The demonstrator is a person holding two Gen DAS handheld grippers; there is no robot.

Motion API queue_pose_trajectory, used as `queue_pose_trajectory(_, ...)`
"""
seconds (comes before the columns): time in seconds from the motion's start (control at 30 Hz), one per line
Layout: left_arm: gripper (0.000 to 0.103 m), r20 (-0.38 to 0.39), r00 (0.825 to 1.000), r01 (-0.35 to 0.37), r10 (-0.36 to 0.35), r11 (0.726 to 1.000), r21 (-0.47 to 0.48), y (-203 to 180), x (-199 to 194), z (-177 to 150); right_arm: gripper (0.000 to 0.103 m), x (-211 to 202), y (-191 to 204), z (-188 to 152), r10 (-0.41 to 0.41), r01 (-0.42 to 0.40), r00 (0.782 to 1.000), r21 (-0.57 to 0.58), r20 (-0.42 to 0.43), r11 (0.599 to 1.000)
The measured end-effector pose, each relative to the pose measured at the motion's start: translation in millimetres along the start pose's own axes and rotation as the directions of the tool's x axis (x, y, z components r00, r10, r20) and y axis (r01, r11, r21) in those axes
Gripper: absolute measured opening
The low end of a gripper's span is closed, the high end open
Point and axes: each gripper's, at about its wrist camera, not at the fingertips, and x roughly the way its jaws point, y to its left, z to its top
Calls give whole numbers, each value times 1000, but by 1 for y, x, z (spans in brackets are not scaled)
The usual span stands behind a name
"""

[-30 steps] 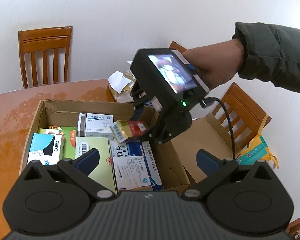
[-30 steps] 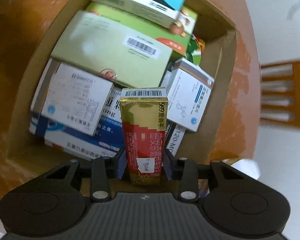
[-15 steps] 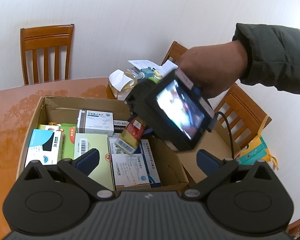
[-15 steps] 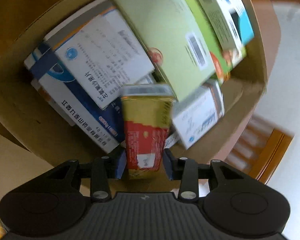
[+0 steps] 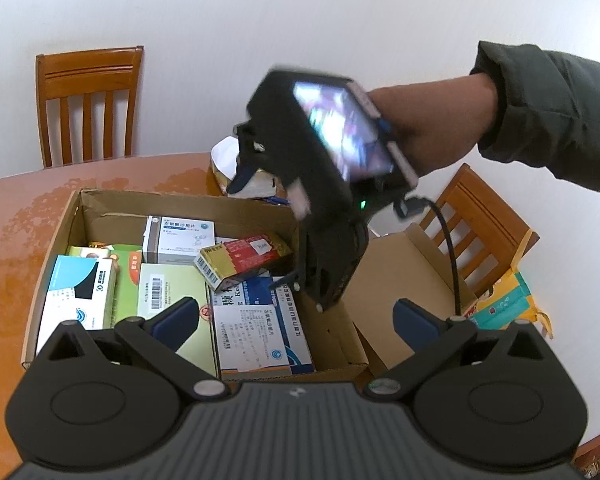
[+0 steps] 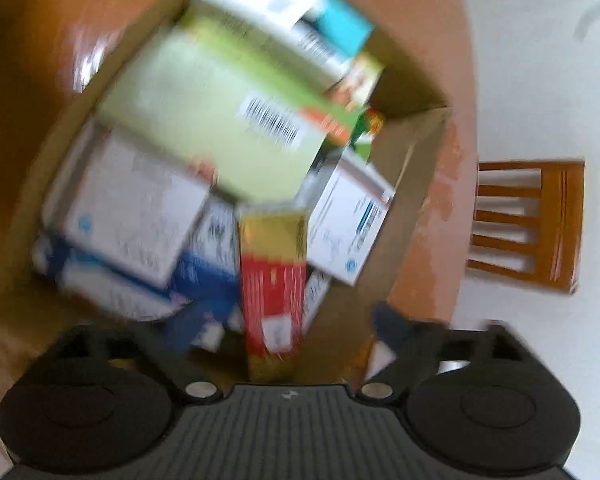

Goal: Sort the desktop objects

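Your right gripper (image 6: 284, 324) had just opened wide, freeing the red box (image 5: 242, 260), which lay in the carton (image 5: 180, 204) at 12 o'clock. Your left gripper (image 5: 294, 320) gaped empty. Orange tabletop (image 5: 16, 208), wooden chair (image 5: 88, 100), white wall.

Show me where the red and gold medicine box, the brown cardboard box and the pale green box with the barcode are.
red and gold medicine box (image 5: 244, 258): left wrist view, on its red face.
brown cardboard box (image 5: 180, 206): left wrist view, on its far inner wall.
pale green box with the barcode (image 5: 172, 288): left wrist view, on its top face.
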Motion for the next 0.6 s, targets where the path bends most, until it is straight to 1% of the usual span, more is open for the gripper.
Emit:
queue_pose_trajectory(0.07,103,-2,1000,-1,1,1000,-2,0,1,-1,103,-3,-10,0,56,-59,998,76,42,995)
queue_pose_trajectory(0.2,103,-6,1000,-1,1,1000,-5,0,1,-2,102,1,-13,2,97,-107,992,135,76,985)
queue_pose_trajectory(0.3,103,-8,1000,-3,3,1000,-8,1,1,-4,102,3,-18,2,148,-167,984,213,101,963)
queue_pose_trajectory(0.37,103,-12,1000,-5,5,1000,-15,3,1,-5,102,5,-18,-1,149,-168,984,232,97,958)
queue_pose_trajectory(0.43,103,-14,1000,-6,6,1000,-19,4,1,-5,101,7,-15,-5,151,-163,986,230,69,959)
queue_pose_trajectory(0.5,103,-10,1000,-6,6,1000,-23,4,0,-5,92,14,-18,-11,179,-186,983,243,52,952)
queue_pose_trajectory(0.53,103,-10,1000,-6,6,1000,-24,5,0,-5,77,17,-20,-15,193,-199,980,253,46,947)
queue_pose_trajectory(0.57,103,-10,1000,-7,6,1000,-25,5,0,-5,64,19,-21,-18,209,-212,977,262,40,942)
queue_pose_trajectory(0.6,103,-11,1000,-8,8,1000,-26,5,0,-5,63,22,-21,-20,216,-216,976,261,32,941)
